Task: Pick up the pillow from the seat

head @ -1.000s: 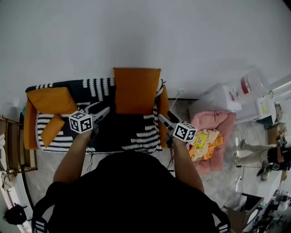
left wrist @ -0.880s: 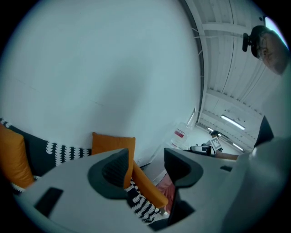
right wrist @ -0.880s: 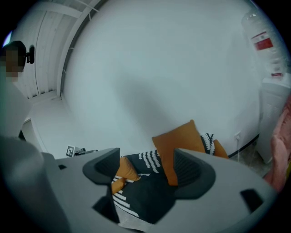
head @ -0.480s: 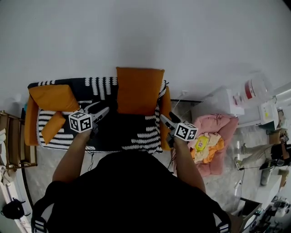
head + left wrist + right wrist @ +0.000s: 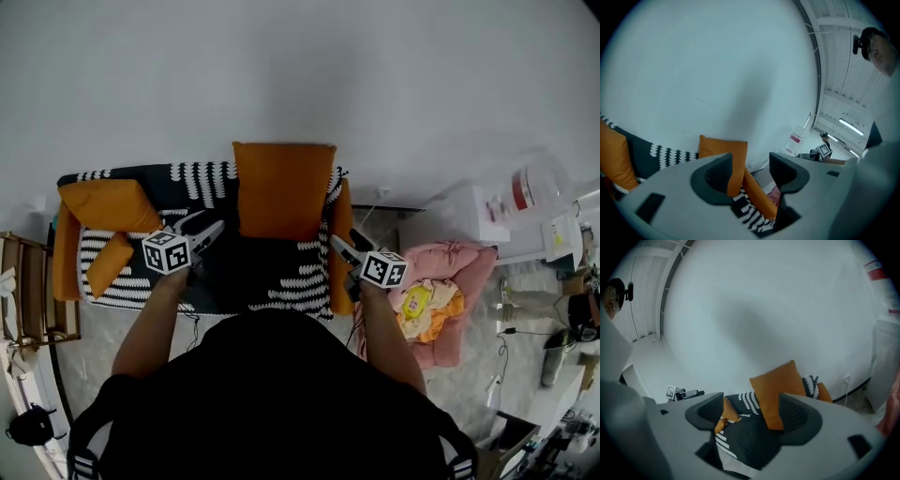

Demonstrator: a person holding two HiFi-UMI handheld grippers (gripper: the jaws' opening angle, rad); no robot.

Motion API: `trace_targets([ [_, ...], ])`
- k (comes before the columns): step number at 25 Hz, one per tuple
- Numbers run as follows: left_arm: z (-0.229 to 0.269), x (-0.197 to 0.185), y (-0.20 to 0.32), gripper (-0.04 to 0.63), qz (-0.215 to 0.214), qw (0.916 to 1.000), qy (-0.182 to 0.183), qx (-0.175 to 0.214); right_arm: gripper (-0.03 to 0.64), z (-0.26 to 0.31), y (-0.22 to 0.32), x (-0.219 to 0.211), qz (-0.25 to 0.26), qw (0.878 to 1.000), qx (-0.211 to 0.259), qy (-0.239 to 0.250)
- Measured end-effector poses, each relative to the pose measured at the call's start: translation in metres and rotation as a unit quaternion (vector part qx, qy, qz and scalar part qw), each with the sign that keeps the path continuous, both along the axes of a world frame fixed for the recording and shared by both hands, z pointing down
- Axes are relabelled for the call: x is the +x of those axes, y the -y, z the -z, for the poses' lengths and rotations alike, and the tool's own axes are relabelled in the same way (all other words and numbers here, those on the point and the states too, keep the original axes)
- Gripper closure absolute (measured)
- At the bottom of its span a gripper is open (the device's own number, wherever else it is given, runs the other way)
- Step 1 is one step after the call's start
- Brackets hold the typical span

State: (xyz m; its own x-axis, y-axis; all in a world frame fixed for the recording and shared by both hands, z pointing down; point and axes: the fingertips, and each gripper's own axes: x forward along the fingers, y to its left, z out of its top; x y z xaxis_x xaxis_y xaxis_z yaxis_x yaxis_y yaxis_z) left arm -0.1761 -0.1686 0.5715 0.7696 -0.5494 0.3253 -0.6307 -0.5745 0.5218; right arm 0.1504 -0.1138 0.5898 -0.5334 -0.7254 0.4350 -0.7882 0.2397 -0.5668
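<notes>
Nearest your body, the left gripper (image 5: pixel 204 231) and the right gripper (image 5: pixel 341 246) hang over the front of the seat (image 5: pixel 267 267). Both have their jaws spread with nothing between them, so you hold nothing yet. Just beyond, the orange pillow (image 5: pixel 283 187) stands upright against the sofa's back, between your two grippers and close to the right armrest (image 5: pixel 338 220). The step in hand appears to be the approach. The next move calls for carrying the grippers forward to the pillow's side edges and pressing in on its soft body. Open seat lies before the pillow, but the armrest crowds its right edge. Two further orange cushions (image 5: pixel 105 208) sit well apart at the left, and the wall (image 5: pixel 281 66) closes the far side.
</notes>
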Motion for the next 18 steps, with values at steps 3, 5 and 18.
trace_targets([
  [3, -0.004, 0.006, 0.009, 0.344, 0.007, 1.0, 0.006, -0.001, 0.252, -0.008, 0.009, 0.01, 0.006, 1.0, -0.006, -0.004],
  [5, -0.006, 0.008, 0.017, 0.344, 0.014, 0.9999, 0.008, -0.004, 0.252, -0.013, 0.016, 0.018, 0.007, 1.0, -0.01, -0.005],
  [18, -0.023, 0.02, 0.055, 0.344, 0.042, 0.9987, 0.018, -0.021, 0.252, -0.032, 0.061, 0.04, 0.029, 0.999, -0.026, -0.007],
])
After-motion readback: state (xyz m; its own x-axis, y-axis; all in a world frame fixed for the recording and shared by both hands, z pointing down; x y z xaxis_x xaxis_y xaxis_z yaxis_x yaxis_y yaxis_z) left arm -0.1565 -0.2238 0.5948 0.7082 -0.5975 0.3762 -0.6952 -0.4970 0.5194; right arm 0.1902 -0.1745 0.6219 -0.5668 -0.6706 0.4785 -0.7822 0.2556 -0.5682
